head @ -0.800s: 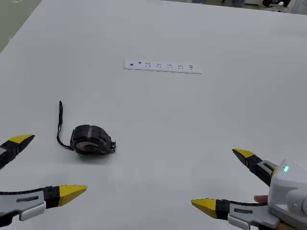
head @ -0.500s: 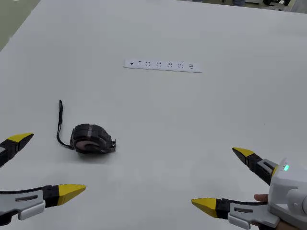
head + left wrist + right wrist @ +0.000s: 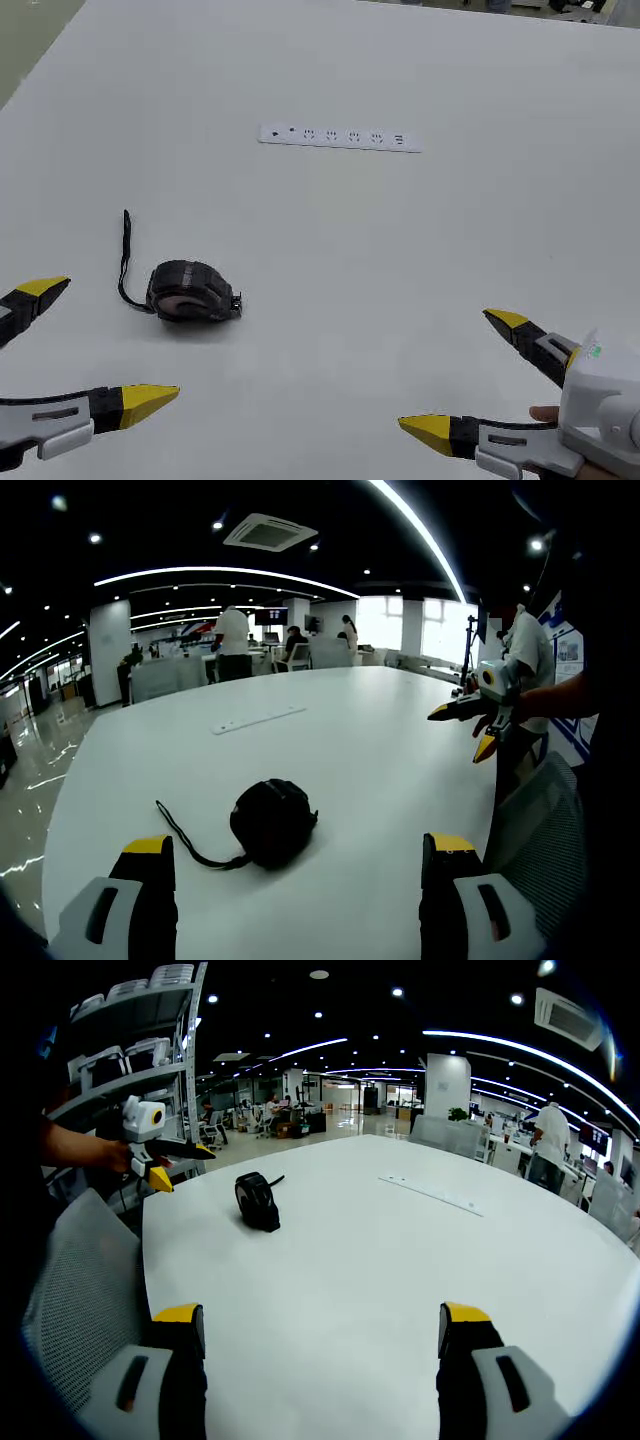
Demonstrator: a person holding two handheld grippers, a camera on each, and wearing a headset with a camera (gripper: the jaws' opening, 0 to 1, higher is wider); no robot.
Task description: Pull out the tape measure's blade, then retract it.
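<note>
A black tape measure [image 3: 191, 292] lies on its side on the white table [image 3: 330, 230], its black wrist strap [image 3: 125, 252] trailing to the far left. It sits just ahead of my left gripper [image 3: 92, 345], which is open at the near left with nothing between its yellow tips. In the left gripper view the tape measure [image 3: 273, 822] rests between and beyond the jaws of the left gripper [image 3: 298, 855]. My right gripper [image 3: 468, 375] is open at the near right, well apart from the tape measure [image 3: 257, 1202]. No blade is out of the case.
A white power strip [image 3: 338, 138] lies flat on the far middle of the table. The table's left edge [image 3: 40, 60] runs along the far left. People and desks stand in the room beyond [image 3: 235, 640].
</note>
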